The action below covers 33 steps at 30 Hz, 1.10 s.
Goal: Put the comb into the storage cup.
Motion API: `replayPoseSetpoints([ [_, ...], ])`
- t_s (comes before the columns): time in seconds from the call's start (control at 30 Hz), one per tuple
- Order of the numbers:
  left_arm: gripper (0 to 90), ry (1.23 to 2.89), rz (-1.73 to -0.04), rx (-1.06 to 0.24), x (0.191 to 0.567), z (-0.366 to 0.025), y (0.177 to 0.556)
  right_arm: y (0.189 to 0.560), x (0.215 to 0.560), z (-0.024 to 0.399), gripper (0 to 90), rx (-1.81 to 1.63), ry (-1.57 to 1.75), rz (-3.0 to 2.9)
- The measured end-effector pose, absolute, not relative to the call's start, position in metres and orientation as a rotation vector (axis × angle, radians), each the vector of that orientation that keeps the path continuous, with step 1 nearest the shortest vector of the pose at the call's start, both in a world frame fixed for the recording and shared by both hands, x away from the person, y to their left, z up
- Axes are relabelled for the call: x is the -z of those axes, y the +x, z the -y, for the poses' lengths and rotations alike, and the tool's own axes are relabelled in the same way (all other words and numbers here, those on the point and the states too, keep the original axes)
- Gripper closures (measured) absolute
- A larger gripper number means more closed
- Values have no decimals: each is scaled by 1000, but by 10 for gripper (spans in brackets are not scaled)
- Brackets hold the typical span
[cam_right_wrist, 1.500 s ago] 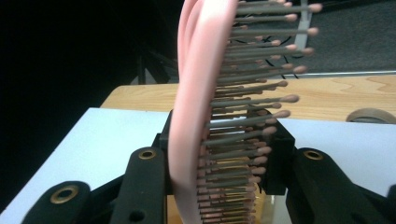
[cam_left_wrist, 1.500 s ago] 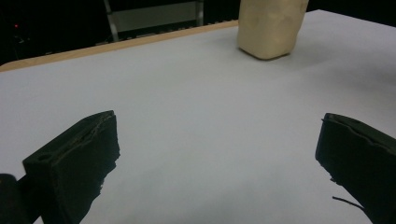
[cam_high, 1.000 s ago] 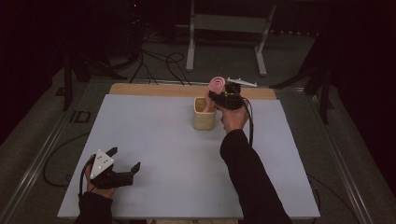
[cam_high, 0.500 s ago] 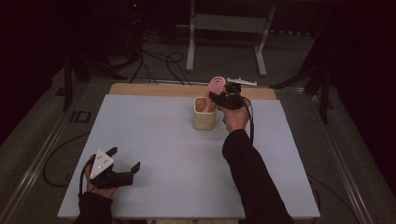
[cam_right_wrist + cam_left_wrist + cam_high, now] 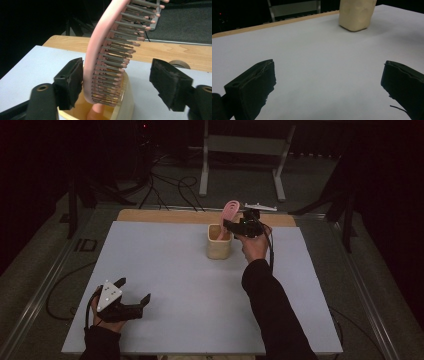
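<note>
A pink hairbrush (image 5: 230, 212) stands handle-down in a cream cup (image 5: 219, 242) near the table's back middle, leaning a little. My right gripper (image 5: 229, 226) reaches in from the right at the height of the brush head. In the right gripper view the brush (image 5: 100, 50) stands between the jaws above the cup (image 5: 126, 100). The right gripper (image 5: 117, 72) has just been opening: one pad sits close to the brush's back, the other stands well off the bristles. My left gripper (image 5: 134, 290) rests open near the front left edge, and in its own view this gripper (image 5: 328, 72) holds nothing, with the cup (image 5: 355, 13) far ahead.
A wooden strip (image 5: 165, 216) runs along the table's back edge, with a tape roll (image 5: 178, 64) lying on it. A metal stand (image 5: 240, 145) and cables (image 5: 170, 187) are on the floor behind. The white tabletop (image 5: 165, 270) lies bare between the two hands.
</note>
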<state>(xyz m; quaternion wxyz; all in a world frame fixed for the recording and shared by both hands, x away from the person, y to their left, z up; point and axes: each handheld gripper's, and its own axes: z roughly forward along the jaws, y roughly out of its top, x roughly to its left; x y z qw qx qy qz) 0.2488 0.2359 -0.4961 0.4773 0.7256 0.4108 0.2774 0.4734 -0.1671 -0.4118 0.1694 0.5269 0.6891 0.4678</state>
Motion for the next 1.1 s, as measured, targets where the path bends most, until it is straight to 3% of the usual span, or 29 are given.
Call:
replayPoseSetpoints([
  [0.47,3,1769,-1005,-680,496,-236,249,470,407,173,97,-1297,1446,-1986],
  [1.1,2,1766,-1011,-680,496,-236,249,459,408,187,89,-1274,1393,-2014],
])
